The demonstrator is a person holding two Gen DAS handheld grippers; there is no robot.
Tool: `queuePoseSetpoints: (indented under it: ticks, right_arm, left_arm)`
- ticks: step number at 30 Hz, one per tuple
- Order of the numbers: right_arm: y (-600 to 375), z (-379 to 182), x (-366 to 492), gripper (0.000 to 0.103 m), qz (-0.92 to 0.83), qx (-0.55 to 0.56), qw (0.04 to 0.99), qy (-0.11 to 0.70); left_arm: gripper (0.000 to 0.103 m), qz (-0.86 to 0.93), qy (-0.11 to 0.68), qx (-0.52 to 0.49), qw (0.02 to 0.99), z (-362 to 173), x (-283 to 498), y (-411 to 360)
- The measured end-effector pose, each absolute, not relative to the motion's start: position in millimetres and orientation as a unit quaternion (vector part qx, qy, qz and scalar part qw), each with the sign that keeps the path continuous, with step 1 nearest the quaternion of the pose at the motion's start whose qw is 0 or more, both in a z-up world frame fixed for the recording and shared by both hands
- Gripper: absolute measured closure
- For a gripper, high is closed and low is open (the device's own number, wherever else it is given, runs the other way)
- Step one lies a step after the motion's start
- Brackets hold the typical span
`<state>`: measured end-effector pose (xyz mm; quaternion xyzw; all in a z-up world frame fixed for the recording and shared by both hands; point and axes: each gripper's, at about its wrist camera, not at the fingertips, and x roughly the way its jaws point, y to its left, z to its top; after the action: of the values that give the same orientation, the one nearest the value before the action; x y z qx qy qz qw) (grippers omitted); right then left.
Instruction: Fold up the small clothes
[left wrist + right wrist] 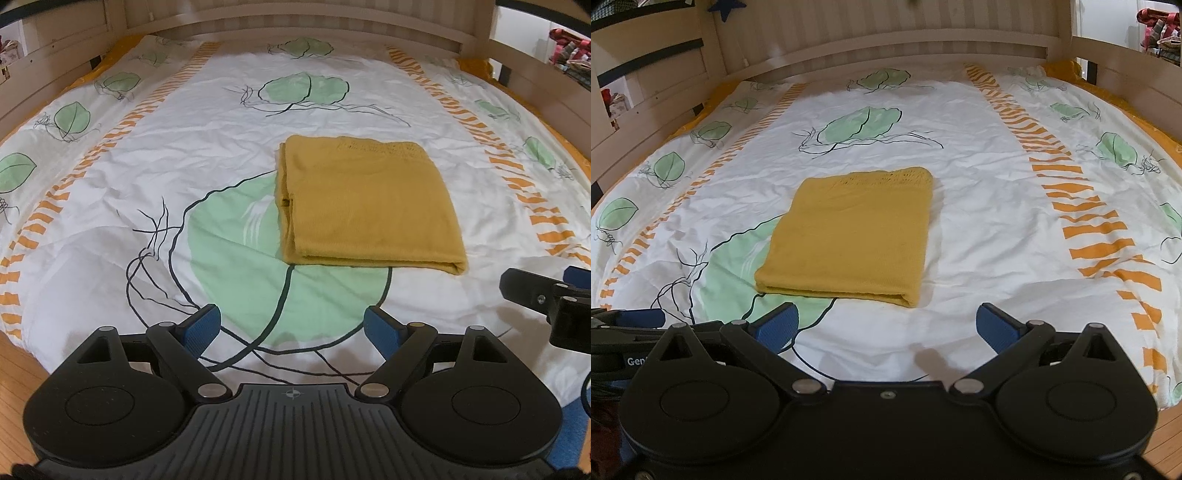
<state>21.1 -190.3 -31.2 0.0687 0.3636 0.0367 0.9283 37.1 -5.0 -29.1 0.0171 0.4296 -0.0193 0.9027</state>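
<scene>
The bed's white quilt (pixel 207 155), printed with green leaves and orange stripes, spreads out ahead of and beneath both claws, and its slightly rumpled padded surface will give under any downward press. On it, ahead of both claws and apart from them, lies the mustard-yellow knit garment (pixel 849 236), already folded into a neat rectangle several layers thick; from the left gripper (pixel 291 326) it sits ahead and to the right, from the right gripper (pixel 886 326) ahead and slightly to the left. The knit looks light, soft and limp, with no stiffness of its own, so it should sag and slide apart if lifted by 1 layer only. Its fibres look grippy rather than slick, which the ribbed blue pads (pixel 777 326) should hold well. The best purchase seems to be the rolled fold along the near edge, especially its near right corner (pixel 907 297), where all layers can be pinched together; the lacy openwork band at the far edge looks easier to snag or stretch. Both claws hang with jaws spread wide and nothing between them.
</scene>
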Motion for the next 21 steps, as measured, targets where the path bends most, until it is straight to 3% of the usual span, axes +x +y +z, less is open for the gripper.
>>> queuePoseSetpoints:
  ticks: [21]
  right_arm:
    - [-189.0, -34.7, 23.2, 0.001, 0.042, 0.074, 0.925, 0.371]
  left_arm:
    - [0.018, -0.02, 0.434, 0.016, 0.901, -32.2, 37.4, -3.8]
